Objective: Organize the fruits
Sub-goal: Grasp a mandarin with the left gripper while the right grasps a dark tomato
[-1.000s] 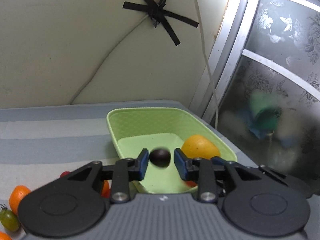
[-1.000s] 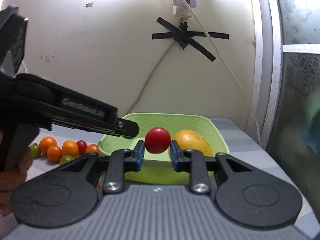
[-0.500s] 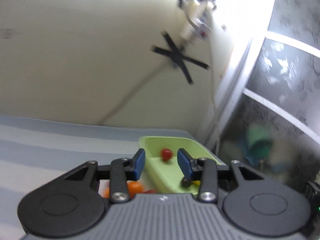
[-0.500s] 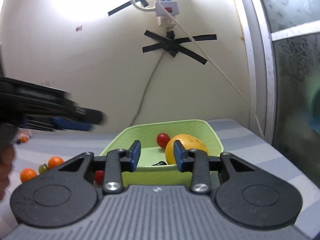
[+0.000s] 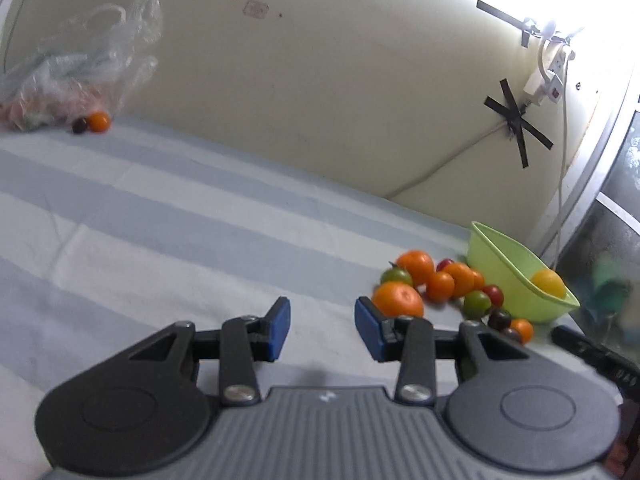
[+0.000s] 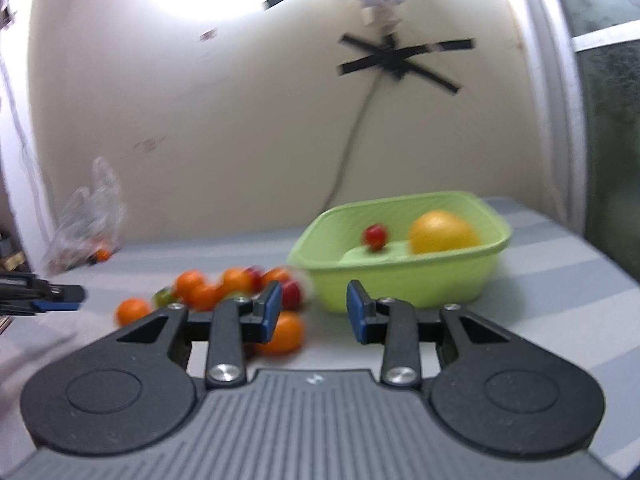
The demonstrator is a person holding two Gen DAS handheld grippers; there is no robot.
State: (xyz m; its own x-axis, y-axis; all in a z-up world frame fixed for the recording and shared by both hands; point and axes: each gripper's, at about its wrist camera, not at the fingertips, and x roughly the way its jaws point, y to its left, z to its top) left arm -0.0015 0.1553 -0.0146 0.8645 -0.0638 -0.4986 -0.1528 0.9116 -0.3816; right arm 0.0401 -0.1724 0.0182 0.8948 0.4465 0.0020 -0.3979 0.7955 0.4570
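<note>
Behind the clear plastic bag (image 5: 76, 76), fruit indistinct, fruit pile (image 6: 224, 284) motion-blurred

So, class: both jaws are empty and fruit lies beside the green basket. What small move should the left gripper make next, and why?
Probably ease the left gripper toward the nearest mandarin, just beyond its right-hand jaw. Its jaws, just opened, hold nothing, and loose fruit lies outside the green basket, which holds only a few pieces.

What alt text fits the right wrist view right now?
Empty open right gripper faces a green basket holding a yellow fruit and a red tomato. Loose oranges and tomatoes lie left of it on the striped cloth.
</note>
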